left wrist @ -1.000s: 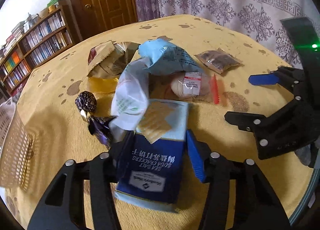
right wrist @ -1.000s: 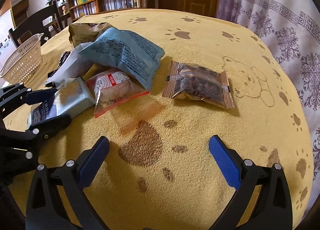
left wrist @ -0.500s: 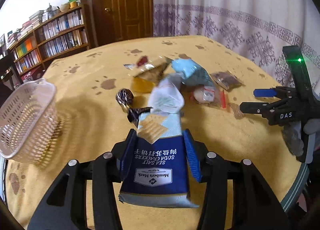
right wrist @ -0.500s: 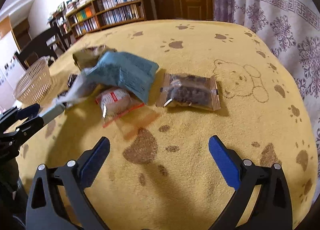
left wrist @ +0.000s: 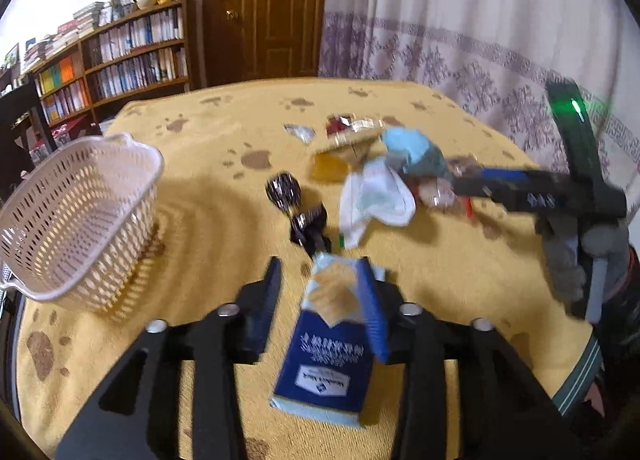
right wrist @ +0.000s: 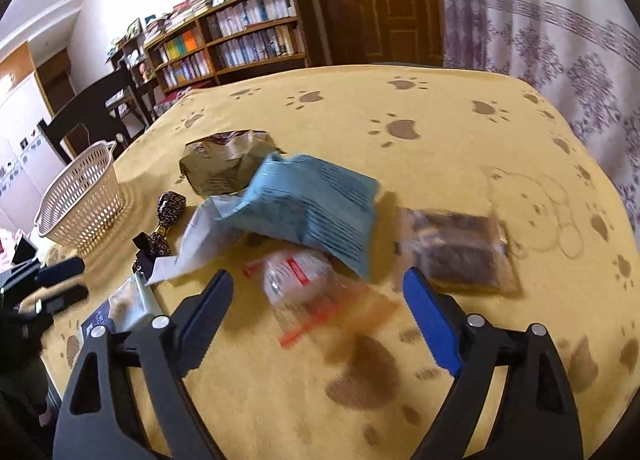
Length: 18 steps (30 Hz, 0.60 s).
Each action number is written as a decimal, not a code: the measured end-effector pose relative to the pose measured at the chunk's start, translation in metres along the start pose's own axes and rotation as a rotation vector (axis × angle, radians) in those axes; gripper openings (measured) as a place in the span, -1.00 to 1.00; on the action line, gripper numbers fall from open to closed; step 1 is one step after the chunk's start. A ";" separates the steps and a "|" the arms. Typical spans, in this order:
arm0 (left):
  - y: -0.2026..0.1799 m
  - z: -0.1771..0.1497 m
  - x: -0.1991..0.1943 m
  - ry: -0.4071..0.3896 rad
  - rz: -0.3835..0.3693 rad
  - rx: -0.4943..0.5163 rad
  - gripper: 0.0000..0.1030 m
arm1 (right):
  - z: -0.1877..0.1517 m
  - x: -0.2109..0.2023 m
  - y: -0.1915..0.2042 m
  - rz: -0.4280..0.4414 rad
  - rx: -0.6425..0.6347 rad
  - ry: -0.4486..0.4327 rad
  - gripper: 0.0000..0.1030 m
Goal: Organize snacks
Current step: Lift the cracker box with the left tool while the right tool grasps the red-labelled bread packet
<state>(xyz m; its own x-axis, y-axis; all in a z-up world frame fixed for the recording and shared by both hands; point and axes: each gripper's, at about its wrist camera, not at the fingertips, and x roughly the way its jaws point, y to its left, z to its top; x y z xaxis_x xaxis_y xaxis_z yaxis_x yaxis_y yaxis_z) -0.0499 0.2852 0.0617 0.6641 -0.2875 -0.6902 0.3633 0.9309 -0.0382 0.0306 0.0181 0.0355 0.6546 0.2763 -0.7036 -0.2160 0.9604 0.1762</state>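
A dark blue soda cracker packet (left wrist: pixel 328 344) lies between my left gripper's (left wrist: pixel 320 280) fingers. It touches only the right finger, and a gap separates it from the left one, so that gripper is open. In the right wrist view the same packet (right wrist: pixel 116 308) sits near the table's front left edge. My right gripper (right wrist: pixel 320 316) is open and hovers low over a clear-wrapped bun with a red label (right wrist: pixel 300 280). A white mesh basket (left wrist: pixel 80 220) stands empty at the left.
The pile holds a light blue bag (right wrist: pixel 312 208), a white bag (left wrist: pixel 376 192), an olive foil bag (right wrist: pixel 224 160), dark patterned candies (left wrist: pixel 284 188) and a brown cookie packet (right wrist: pixel 460 252). A gloved hand (left wrist: pixel 568 260) holds the right gripper. A chair and bookshelves stand behind.
My left gripper drew back from the pile with the cracker packet, then its jaws spread off it. My right gripper moved forward over the bun.
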 end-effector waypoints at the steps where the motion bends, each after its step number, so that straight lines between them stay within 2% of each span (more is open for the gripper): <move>1: -0.002 -0.003 0.003 0.011 -0.003 0.004 0.14 | 0.001 0.003 0.003 -0.002 -0.011 0.006 0.57; 2: -0.003 -0.005 0.007 0.024 -0.007 0.006 0.25 | 0.003 0.010 0.007 -0.008 -0.027 0.017 0.55; 4: -0.005 -0.008 0.015 0.049 -0.019 0.004 0.33 | 0.004 0.020 0.011 -0.023 -0.048 0.039 0.48; 9: -0.012 -0.021 0.037 0.115 -0.028 0.023 0.34 | 0.001 0.031 0.015 -0.036 -0.087 0.053 0.45; 11: -0.016 -0.025 0.043 0.117 -0.003 0.044 0.29 | 0.000 0.031 0.017 -0.042 -0.099 0.051 0.43; 12: -0.018 -0.026 0.042 0.117 0.005 0.054 0.22 | -0.001 0.031 0.018 -0.043 -0.105 0.050 0.39; 13: -0.019 -0.026 0.041 0.112 0.009 0.058 0.07 | -0.003 0.030 0.018 -0.054 -0.113 0.049 0.28; 14: -0.018 -0.026 0.041 0.112 0.003 0.054 0.03 | -0.004 0.030 0.019 -0.063 -0.117 0.049 0.27; 18: -0.017 -0.027 0.040 0.109 0.008 0.042 -0.01 | -0.010 0.022 0.020 -0.078 -0.117 0.046 0.05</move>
<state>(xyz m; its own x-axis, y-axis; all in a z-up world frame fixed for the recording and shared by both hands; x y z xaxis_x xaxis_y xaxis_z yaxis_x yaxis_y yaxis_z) -0.0473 0.2644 0.0150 0.5928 -0.2519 -0.7649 0.3868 0.9221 -0.0039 0.0331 0.0429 0.0167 0.6392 0.1968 -0.7434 -0.2506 0.9673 0.0406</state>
